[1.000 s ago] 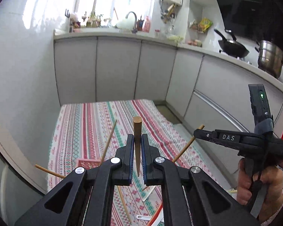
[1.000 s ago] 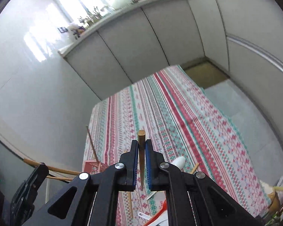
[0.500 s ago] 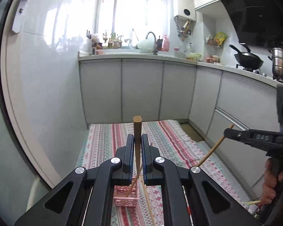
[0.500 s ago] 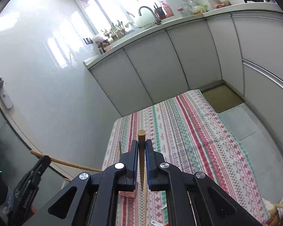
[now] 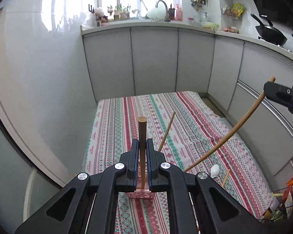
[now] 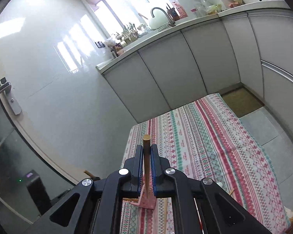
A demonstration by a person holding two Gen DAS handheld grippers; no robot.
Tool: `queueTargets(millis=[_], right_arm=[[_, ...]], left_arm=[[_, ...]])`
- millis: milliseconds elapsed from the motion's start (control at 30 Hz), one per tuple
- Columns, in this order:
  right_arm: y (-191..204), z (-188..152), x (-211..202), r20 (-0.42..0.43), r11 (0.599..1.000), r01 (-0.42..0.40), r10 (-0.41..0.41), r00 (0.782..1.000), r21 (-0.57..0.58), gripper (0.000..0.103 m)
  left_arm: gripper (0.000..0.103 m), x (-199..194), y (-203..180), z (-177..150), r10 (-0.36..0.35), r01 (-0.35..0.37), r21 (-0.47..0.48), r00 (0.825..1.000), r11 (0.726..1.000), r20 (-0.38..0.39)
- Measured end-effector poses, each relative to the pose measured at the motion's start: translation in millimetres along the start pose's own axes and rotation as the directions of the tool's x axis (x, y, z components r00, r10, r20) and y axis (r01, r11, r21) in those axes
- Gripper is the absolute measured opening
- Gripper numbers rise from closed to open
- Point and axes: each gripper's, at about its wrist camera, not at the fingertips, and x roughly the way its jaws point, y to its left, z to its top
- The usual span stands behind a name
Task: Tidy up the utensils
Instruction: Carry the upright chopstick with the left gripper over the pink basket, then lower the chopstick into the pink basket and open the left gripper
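Note:
My left gripper (image 5: 142, 146) is shut on a wooden chopstick (image 5: 142, 128) that sticks up between its pads. Right below it stands a small pink basket (image 5: 139, 195), with another chopstick (image 5: 167, 132) leaning out of it. At the right edge of the left wrist view my right gripper (image 5: 267, 89) holds a long chopstick (image 5: 234, 128) that slopes down towards the basket's right side. In the right wrist view the right gripper (image 6: 146, 152) is shut on that chopstick (image 6: 146, 146), above the pink basket (image 6: 146, 200).
A striped patterned cloth (image 5: 185, 117) covers the table. A white spoon (image 5: 214, 170) and a loose chopstick (image 5: 225, 177) lie on it to the right of the basket. Grey cabinets (image 5: 156, 62) stand beyond the table's far end and a white wall (image 5: 39, 78) runs along its left.
The left wrist view has tipped down and the basket now sits under the left jaws. The right gripper has risen towards the upper right of that view. Both keep their chopsticks.

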Motion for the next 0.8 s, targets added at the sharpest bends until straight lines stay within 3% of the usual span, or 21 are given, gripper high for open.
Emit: queueTargets(millis=[267, 533, 667, 800], right_arm=[[7, -5, 9, -0.02, 1.0, -0.004, 0.004, 1.0, -0.019, 0.007], [14, -8, 12, -0.008, 0.999, -0.021, 0.021, 1.0, -0.04, 0.007], [22, -8, 14, 0.004, 0.997, -0.037, 0.037, 0.999, -0.062, 0.007], [28, -11, 24, 0.003, 0.996, -0.039, 0.039, 0.999, -0.08, 0.007]], left_arm=[[0.007, 30, 4, -8, -0.027, 0.023, -0.037, 0.996, 0.999, -0.09], [0.011, 13, 13, -5, -0.068, 0.061, -0.093, 0.995, 0.994, -0.078], [0.043, -5, 18, -3, -0.068, 0.061, -0.129, 0.996, 0.99, -0.052], [0.048, -27, 25, -2, -0.07, 0.067, -0.144, 0.997, 0.987, -0.013]])
